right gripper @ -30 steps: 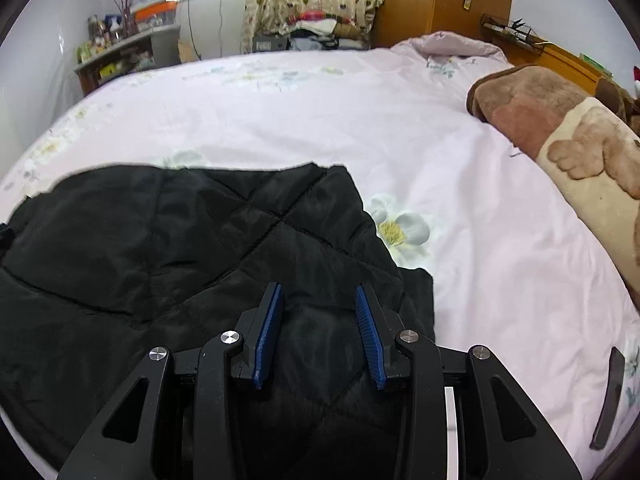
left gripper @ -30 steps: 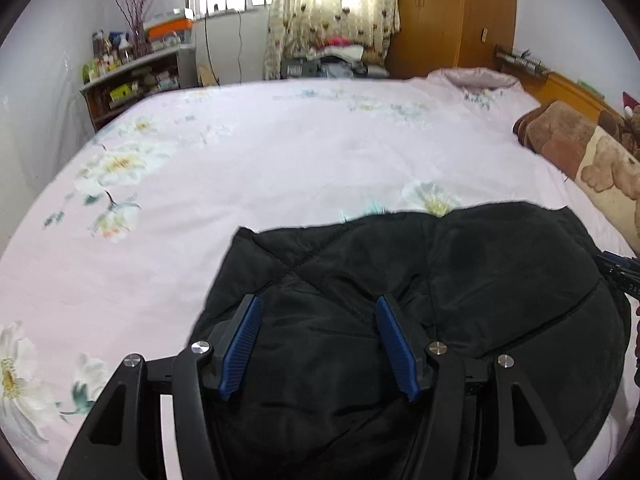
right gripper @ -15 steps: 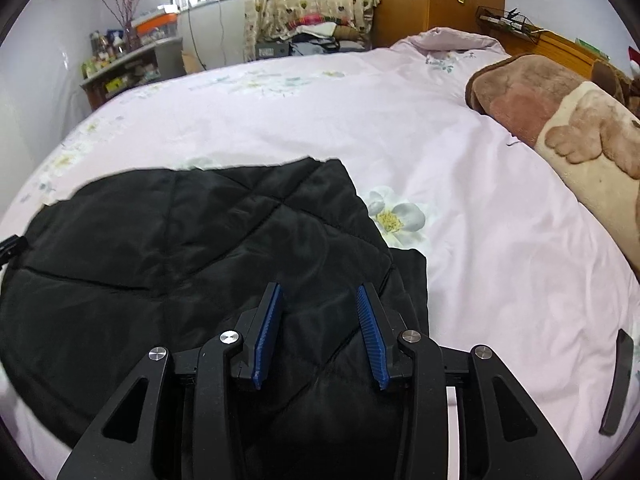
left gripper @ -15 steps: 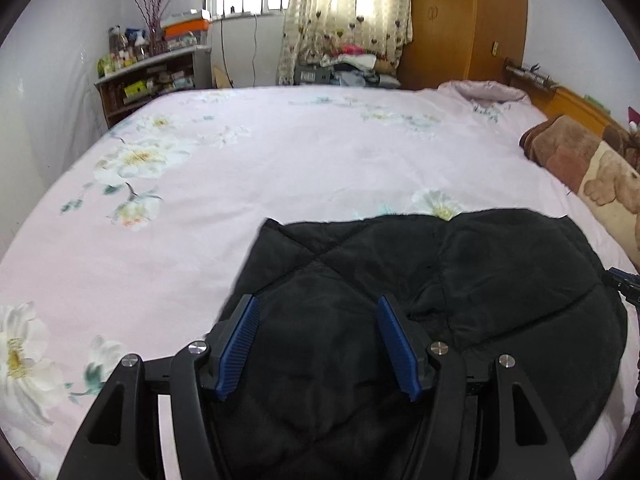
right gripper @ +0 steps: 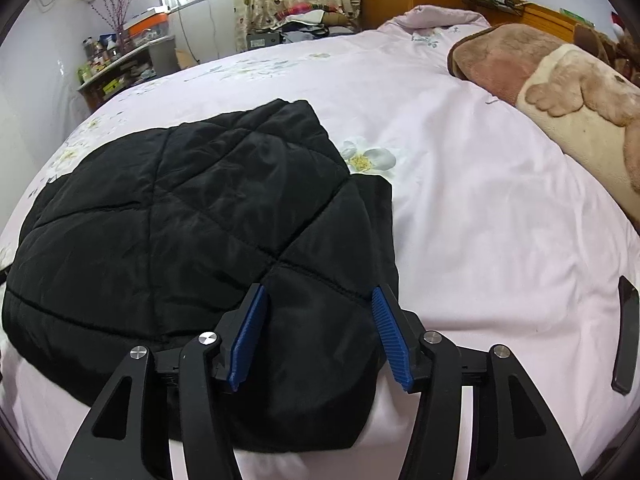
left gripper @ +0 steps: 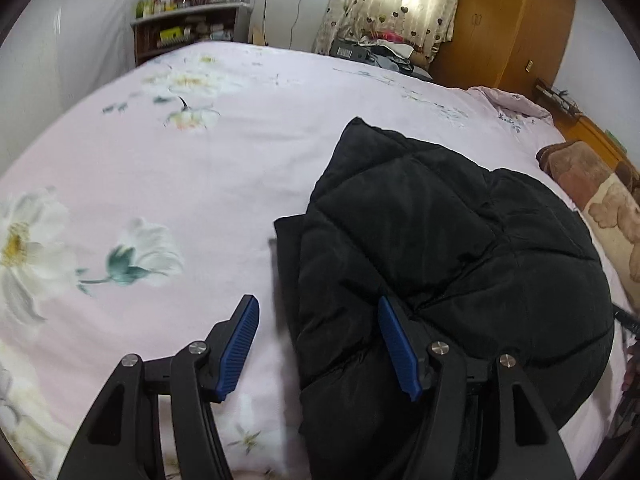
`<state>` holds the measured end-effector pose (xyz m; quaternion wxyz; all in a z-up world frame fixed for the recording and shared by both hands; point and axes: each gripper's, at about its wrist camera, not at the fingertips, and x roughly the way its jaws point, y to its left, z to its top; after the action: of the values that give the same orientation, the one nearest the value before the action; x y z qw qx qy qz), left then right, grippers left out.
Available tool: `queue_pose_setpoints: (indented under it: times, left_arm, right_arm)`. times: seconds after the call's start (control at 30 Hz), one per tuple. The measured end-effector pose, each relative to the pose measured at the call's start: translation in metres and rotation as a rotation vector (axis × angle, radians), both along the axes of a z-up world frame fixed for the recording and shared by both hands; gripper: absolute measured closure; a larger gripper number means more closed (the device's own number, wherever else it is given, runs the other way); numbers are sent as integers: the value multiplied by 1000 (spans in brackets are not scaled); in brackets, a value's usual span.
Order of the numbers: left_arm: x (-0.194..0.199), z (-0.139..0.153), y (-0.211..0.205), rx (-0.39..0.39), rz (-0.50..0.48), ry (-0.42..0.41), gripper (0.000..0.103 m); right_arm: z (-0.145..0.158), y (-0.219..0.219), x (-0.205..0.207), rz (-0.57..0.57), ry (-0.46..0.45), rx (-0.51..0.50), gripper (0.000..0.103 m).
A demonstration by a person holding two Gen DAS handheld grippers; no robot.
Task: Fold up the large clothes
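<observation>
A black quilted jacket [left gripper: 460, 240] lies folded in a rounded heap on the pink flowered bedsheet [left gripper: 160, 168]. My left gripper [left gripper: 316, 304] is open and straddles the jacket's left edge, with one pad [left gripper: 240, 344] over bare sheet and the other pad over the fabric. In the right wrist view the jacket [right gripper: 180, 208] fills the left and middle. My right gripper [right gripper: 318, 292] hovers over its near right corner with its jaws opening. Black fabric lies below and between the pads, and neither pad presses on it.
A brown and cream bear-print blanket [right gripper: 560, 80] lies along the bed's right side. A flat black object [right gripper: 626, 336] rests on the sheet at the right. A cluttered shelf [left gripper: 188, 28], curtains and a wooden wardrobe [left gripper: 512, 20] stand beyond the bed.
My left gripper has slid left, from over the jacket's middle to its left edge. The right gripper's jaws have spread wider and it has edged toward the jacket's right corner.
</observation>
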<state>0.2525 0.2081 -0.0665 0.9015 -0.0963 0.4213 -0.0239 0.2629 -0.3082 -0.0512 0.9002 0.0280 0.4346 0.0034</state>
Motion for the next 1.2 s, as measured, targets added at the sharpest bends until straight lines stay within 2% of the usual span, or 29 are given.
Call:
queue_pose_setpoints:
  times: [0.1,0.17,0.23,0.33,0.57,0.73,0.87,1.07,1.2]
  left_arm:
    - [13,-6,-3,-15,-1,11,36]
    - [15,-10,-3,-31,-4,23,35]
    - [17,-15,-3,-50,-1,37,31]
    - [22,-22,-1,-87,-4,58,29]
    - [31,-26,-3,-113,-20,79,25]
    - [14,-40,10,-247,2,100,25]
    - [-4,-46,9,-256,-28,85,25]
    - [19,-46,2,-230,-55,91,23]
    - [29,-48,1,-242,-68,97,19]
  right_arm:
    - [-6,-12,12,-19,35,54,41]
    - [-12,-23,18,-37,53,101,32]
    - [-19,-30,20,-47,72,147,29]
    - [-26,-33,23,-36,88,187,29]
    - [-33,-39,35,-21,109,227,29]
    - [-40,-48,30,-41,131,310,29]
    - [-46,-52,19,-32,147,356,29]
    - [-48,-51,34,-8,148,352,29]
    - [-54,-48,50,-3,158,376,29]
